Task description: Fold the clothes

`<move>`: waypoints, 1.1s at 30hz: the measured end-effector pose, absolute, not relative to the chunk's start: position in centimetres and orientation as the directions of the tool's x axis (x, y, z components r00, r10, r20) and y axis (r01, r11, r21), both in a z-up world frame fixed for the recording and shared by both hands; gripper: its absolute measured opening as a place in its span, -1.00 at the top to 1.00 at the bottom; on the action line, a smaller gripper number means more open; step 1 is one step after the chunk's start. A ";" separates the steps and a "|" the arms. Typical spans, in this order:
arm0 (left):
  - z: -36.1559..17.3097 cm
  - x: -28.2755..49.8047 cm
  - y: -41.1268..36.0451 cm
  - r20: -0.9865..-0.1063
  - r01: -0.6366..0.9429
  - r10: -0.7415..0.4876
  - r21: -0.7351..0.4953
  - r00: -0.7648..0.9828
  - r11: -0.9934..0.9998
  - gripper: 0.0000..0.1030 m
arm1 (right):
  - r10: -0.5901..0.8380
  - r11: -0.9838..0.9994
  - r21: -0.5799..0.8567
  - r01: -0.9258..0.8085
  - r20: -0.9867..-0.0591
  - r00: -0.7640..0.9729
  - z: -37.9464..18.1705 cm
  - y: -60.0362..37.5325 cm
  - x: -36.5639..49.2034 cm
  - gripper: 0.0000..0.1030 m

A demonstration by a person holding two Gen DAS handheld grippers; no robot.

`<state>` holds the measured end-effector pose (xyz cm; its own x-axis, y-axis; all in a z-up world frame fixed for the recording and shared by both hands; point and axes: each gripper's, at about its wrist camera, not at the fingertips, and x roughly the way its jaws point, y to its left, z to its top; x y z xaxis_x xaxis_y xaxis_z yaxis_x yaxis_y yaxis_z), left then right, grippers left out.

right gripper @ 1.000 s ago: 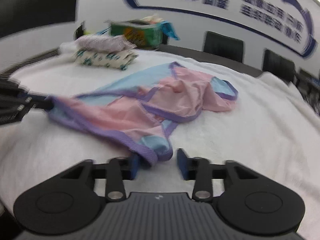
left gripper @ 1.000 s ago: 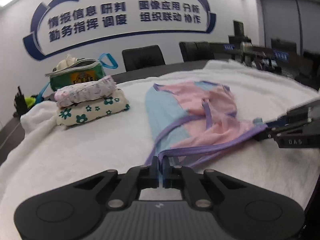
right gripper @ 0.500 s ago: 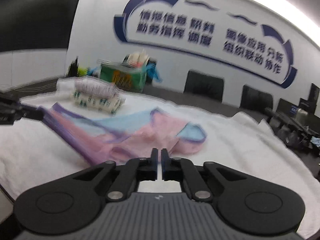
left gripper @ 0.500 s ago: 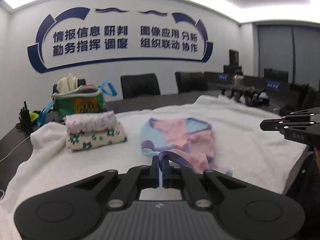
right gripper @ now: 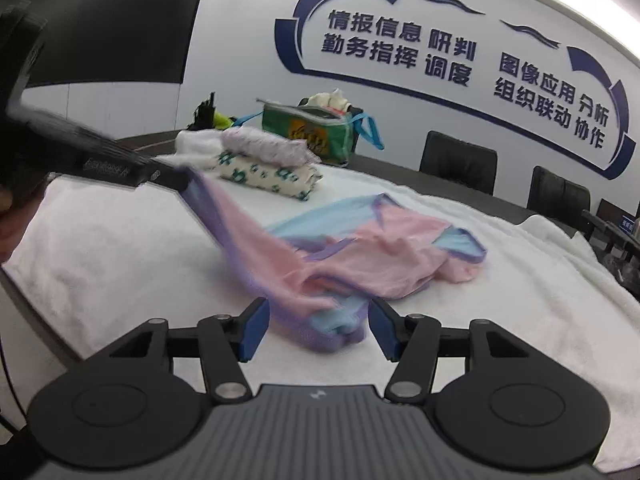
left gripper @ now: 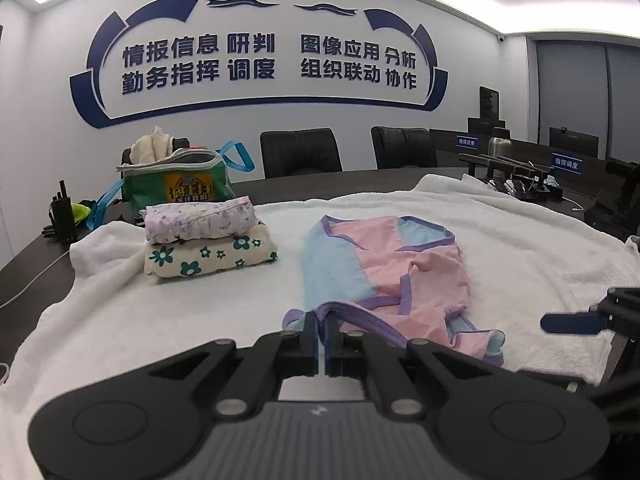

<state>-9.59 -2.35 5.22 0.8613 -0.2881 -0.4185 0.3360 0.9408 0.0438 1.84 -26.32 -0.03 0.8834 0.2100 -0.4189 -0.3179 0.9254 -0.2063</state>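
A pink and light-blue garment (left gripper: 400,264) with purple trim lies half folded on the white towel (left gripper: 160,320). My left gripper (left gripper: 323,320) is shut on its purple hem. From the right wrist view, that left gripper (right gripper: 176,178) holds the hem lifted, so the garment (right gripper: 400,256) slopes down to the towel. My right gripper (right gripper: 316,332) has its jaws opening. A bunched corner of the garment lies between its blue pads (right gripper: 252,332), and the pads do not press on it. One right fingertip (left gripper: 572,322) shows at the right edge of the left wrist view.
A stack of two folded clothes (left gripper: 208,244) sits at the back left of the towel, with a green bag (left gripper: 180,184) of cloth behind it. Black chairs (left gripper: 300,152) stand along the far side of the dark table. A metal bottle (left gripper: 499,146) and desk stands are at the far right.
The right gripper went from shut to open, and the garment corner now lies loose between its pads. It has dropped lower in the left wrist view. The left gripper keeps hold of the hem.
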 end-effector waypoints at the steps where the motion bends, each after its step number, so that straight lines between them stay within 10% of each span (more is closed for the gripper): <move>1: 5.2 -9.5 -2.3 -0.419 0.336 -0.288 0.044 0.861 0.941 0.98 | 0.206 0.921 -0.224 -0.319 -0.416 0.886 -0.3 -25.8 1.6 -0.05; 12: 4.2 -8.4 -1.4 -0.435 0.334 -0.295 0.013 0.851 0.943 0.97 | 0.266 0.901 -0.202 -0.383 -0.438 0.859 -0.9 -22.3 1.8 0.08; 21: 4.8 -8.3 -1.2 -0.425 0.326 -0.291 0.010 0.857 0.945 0.97 | 0.035 0.842 -0.463 -0.275 -0.462 0.886 -3.7 -20.7 5.5 0.27; 24: 4.9 -8.2 -0.7 -0.421 0.315 -0.287 -0.003 0.860 0.949 0.97 | 0.071 0.874 -0.385 -0.296 -0.501 0.862 -2.6 -21.6 7.1 0.96; 33: 3.9 -7.6 0.1 -0.455 0.365 -0.378 -0.120 0.806 0.923 0.98 | 0.399 0.896 0.009 -0.444 -0.454 0.796 7.2 -31.6 9.4 0.97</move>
